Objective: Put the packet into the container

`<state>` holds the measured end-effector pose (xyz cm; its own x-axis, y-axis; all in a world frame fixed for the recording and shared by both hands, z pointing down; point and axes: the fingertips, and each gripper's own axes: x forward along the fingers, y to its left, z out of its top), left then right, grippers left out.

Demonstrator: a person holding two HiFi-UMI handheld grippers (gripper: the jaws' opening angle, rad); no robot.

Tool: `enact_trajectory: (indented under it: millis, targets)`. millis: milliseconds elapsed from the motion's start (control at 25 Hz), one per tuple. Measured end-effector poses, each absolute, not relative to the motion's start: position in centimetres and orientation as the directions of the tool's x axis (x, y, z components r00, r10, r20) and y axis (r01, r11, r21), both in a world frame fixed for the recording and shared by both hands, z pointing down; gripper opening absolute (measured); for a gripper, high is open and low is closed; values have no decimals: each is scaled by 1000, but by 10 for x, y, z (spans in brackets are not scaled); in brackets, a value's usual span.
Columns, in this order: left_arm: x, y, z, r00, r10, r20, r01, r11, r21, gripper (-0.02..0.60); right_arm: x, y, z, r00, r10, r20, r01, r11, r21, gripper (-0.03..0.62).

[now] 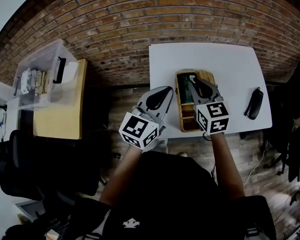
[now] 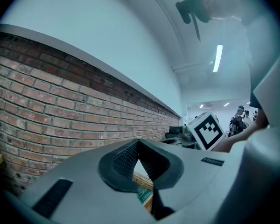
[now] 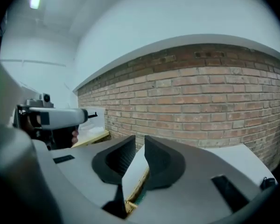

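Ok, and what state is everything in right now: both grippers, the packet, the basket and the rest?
basket: open-topped, upright on the white table.
packet: green, lying inside the basket.
left gripper: jaws shut, tips touching, empty.
right gripper: jaws almost together with a narrow gap, nothing held, above the basket.
black object: lying flat on the white table.
clear bin: lid appears on.

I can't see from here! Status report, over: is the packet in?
Left claw shut, empty. Right claw slightly apart, empty, above woven wicker basket. Green packet lies inside it. Slim black object on white table, well clear. Over.
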<state>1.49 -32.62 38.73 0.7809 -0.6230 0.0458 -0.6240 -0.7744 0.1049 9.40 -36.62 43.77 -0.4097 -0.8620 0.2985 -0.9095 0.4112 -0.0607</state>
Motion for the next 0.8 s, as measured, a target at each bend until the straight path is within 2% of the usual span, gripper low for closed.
enact_trajectory:
  millis: [160, 480, 800]
  targets:
    - [18, -325, 385, 782, -622, 41, -623, -777, 96, 6, 90, -352, 411, -431, -881, 193, -901, 433, -37, 5]
    - [29, -321, 380, 790, -612, 33, -612, -788, 57, 6, 83, -329, 389, -507, -861, 43, -862, 505, -47, 5]
    - [29, -320, 378, 782, -623, 32, -624, -781, 23, 6, 77, -319, 375, -519, -855, 10, -855, 519, 1, 5]
